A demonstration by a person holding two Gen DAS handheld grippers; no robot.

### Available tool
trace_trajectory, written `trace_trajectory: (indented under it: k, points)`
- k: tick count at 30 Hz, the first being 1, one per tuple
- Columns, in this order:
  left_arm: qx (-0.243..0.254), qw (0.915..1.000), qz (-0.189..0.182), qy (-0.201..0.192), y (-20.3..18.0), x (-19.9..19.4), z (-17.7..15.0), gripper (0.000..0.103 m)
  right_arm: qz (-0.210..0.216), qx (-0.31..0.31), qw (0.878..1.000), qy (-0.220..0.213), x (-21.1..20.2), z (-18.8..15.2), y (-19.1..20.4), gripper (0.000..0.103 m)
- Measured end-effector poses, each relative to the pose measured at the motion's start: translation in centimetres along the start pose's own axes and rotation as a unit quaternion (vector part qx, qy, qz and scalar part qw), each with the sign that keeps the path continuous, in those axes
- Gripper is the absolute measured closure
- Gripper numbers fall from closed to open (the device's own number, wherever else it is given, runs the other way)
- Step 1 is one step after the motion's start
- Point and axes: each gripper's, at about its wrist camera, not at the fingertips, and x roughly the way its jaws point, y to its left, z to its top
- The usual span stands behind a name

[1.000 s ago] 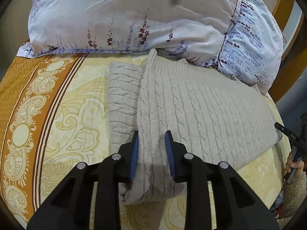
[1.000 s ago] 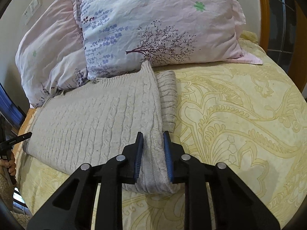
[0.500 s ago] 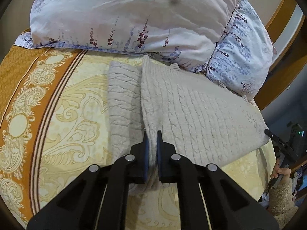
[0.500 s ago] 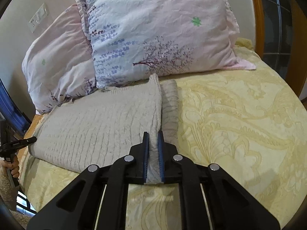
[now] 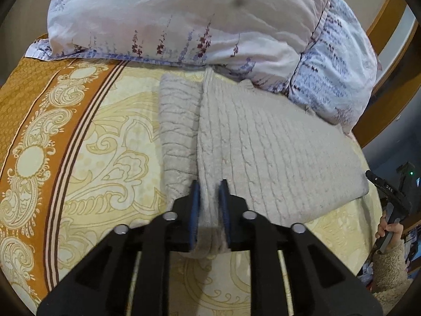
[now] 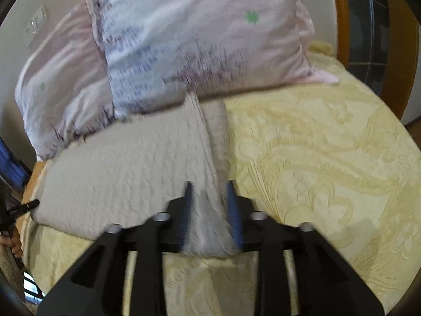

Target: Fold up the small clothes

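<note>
A beige cable-knit sweater lies flat on the bed below the pillows, one side folded over itself in a narrow strip. My left gripper straddles the near edge of that fold. Its jaws are opening, and the cloth bulges loosely between the blue pads. From the other side, the same sweater shows in the blurred right wrist view. There my right gripper straddles its own folded edge. Its jaws are opening wider, with slack knit lying between them.
Two floral pillows crowd the sweater's far edge. The yellow patterned bedspread spreads to the right, with an orange border on the left side. A wooden bed frame stands behind. A hand shows at the bed's edge.
Both grippers pinched shut on the sweater's folded edges half a second ago, and their jaws have since parted again. The left view has shifted slightly along the bed.
</note>
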Motion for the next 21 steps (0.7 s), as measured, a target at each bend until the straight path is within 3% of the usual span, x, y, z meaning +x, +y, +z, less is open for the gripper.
trace_trajectory:
  k: [1,3,6,12,14,16,21]
  points:
    - [-0.001,0.9999,0.003,-0.010,-0.1,-0.4,0.2,0.075,0.003,-0.007,1.000,-0.008,-0.3,0.2,0.6,0.052]
    - [0.009,0.9992,0.010,-0.039,-0.8,-1.4,0.6,0.058,0.016,-0.025,0.999,-0.012,-0.2,0.6,1.8,0.049]
    - [0.040,0.9972,0.013,-0.061,-2.8,-1.9,1.1,0.050,0.034,-0.061,0.998,0.008,1.4,0.6,4.4,0.048]
    - [0.072,0.9970,0.010,-0.028,-5.1,0.6,1.2,0.046,0.029,-0.099,0.994,0.043,5.2,0.2,7.0,0.047]
    - [0.068,0.9974,0.022,-0.008,-4.8,1.6,1.0,0.045,0.019,-0.102,0.993,0.062,6.4,0.0,7.1,0.032]
    - [0.060,0.9980,0.020,0.003,-4.3,2.4,0.7,0.046,0.012,-0.098,0.991,0.088,7.9,-0.3,6.7,0.029]
    - [0.030,0.9994,-0.012,-0.012,-3.4,1.0,1.0,0.042,0.010,-0.090,0.992,0.083,7.3,0.2,7.1,0.028]
